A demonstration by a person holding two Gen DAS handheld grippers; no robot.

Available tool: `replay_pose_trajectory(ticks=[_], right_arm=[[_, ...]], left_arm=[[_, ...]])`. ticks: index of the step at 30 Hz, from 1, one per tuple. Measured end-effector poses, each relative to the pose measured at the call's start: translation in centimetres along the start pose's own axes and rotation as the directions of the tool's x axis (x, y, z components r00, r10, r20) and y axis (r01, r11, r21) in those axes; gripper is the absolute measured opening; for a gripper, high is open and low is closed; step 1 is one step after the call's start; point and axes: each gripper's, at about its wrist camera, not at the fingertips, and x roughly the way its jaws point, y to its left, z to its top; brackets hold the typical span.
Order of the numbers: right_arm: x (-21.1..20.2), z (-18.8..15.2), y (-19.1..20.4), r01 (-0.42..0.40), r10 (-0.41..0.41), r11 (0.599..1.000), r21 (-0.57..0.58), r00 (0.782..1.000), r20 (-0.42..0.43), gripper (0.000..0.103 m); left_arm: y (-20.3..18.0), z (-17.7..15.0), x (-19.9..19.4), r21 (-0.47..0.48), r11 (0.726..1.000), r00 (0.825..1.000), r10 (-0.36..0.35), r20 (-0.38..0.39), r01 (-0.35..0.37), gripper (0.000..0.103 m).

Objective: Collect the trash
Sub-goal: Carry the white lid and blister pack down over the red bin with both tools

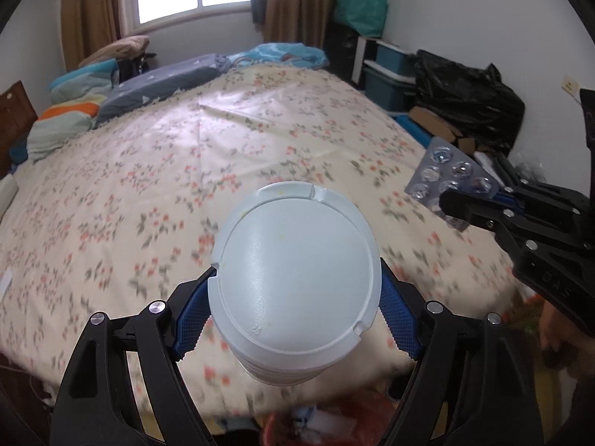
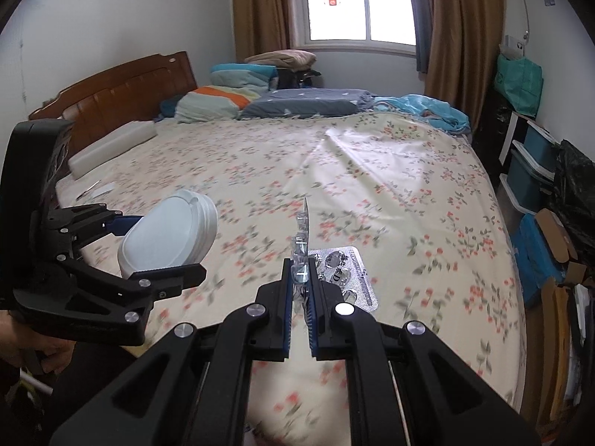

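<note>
While the left tongs (image 1: pixel 293 319) hold a round white plastic tub (image 1: pixel 293 282) between their blue pads, the tub fills the lower middle of the left wrist view, with its flat bottom turned to the camera. The tongs stand wide because the tub is wide. In the right wrist view the same tub sits at the middle left, above the bed with the flowered cream sheet (image 2: pixel 372 186).

The right tongs (image 2: pixel 300 282) are pinched nearly closed on silver pill packs with clear bubbles (image 2: pixel 344 271). One pack stands on its edge between the pads, and another sticks out flat to the right. In the left wrist view the pill packs show at the right side of the frame.

At the bottom middle of the left wrist view, something red with white scraps in it (image 1: pixel 319 423) shows, too blurred to tell.
</note>
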Motion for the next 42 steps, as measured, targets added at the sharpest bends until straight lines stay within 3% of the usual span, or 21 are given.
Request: replay_pose_trajectory(ticks=[11,23,30,33,42], right_arm=[[-4.8,-8.1,5.8,-0.088,0.086,0.996,-0.02,0.995,-0.05,0.007],[-2.4,-16.7,10.1,-0.145,0.142,0.989,-0.002,0.972,-0.189,0.007],[1.0,-22.0,10.9,-0.17,0.169,0.985,0.025,0.933,-0.318,0.007],[2.7,-23.8,10.7,-0.178,0.18,0.983,0.039,0.912,-0.368,0.007],[7.6,-27.6,10.3,-0.197,0.198,0.979,0.055,0.85,-0.489,0.007]], left_arm=[[-2.3,-11.4,-5.7,0.007,1.0,0.998,-0.021,-0.06,0.022,0.078],[-2.3,-22.1,-2.5,0.003,0.998,0.972,-0.065,-0.225,0.067,0.078],[-1.8,-27.0,2.9,-0.001,0.998,0.925,-0.065,-0.374,0.07,0.079],[-1.7,-28.8,5.8,-0.008,0.997,0.895,-0.067,-0.441,0.071,0.079],[-1.2,-31.4,12.6,-0.014,0.997,0.824,-0.071,-0.563,0.076,0.079]])
